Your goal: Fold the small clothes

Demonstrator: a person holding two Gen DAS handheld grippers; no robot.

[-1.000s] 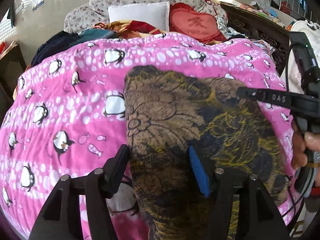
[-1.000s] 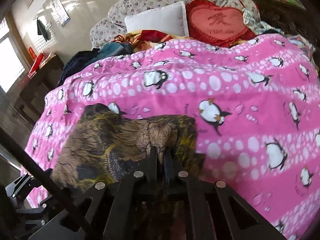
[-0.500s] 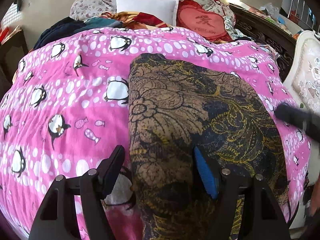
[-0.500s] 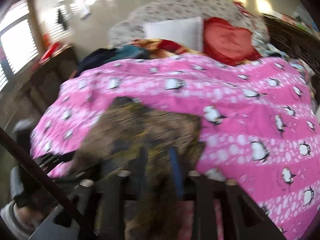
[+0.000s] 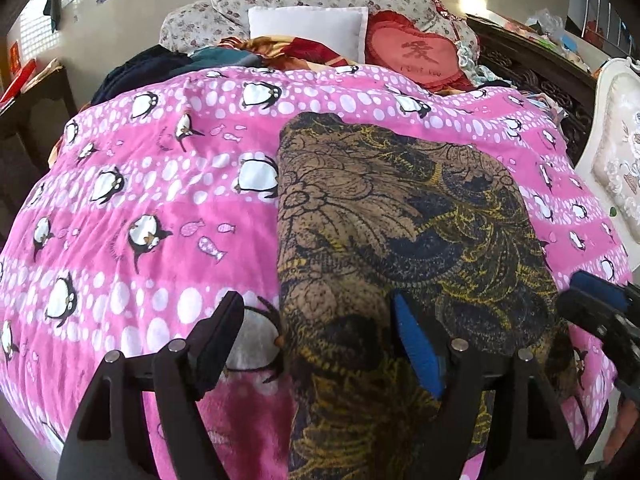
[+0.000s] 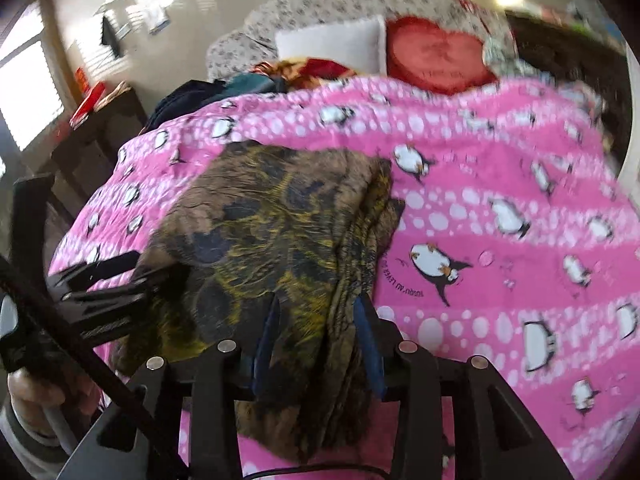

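Opening left hand-held gripper (image 5: 316,332) | folded garment (image 5: 400,216) flat | pink blanket (image 5: 140,200)

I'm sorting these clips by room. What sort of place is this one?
Most likely a home bedroom: a bed under a pink penguin blanket, with a white pillow and a red heart cushion at its head, and a brown patterned garment laid out for folding.

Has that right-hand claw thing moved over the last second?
Yes. In the left wrist view the right gripper has slid from over the brown patterned garment to its lower right edge, jaws opening.
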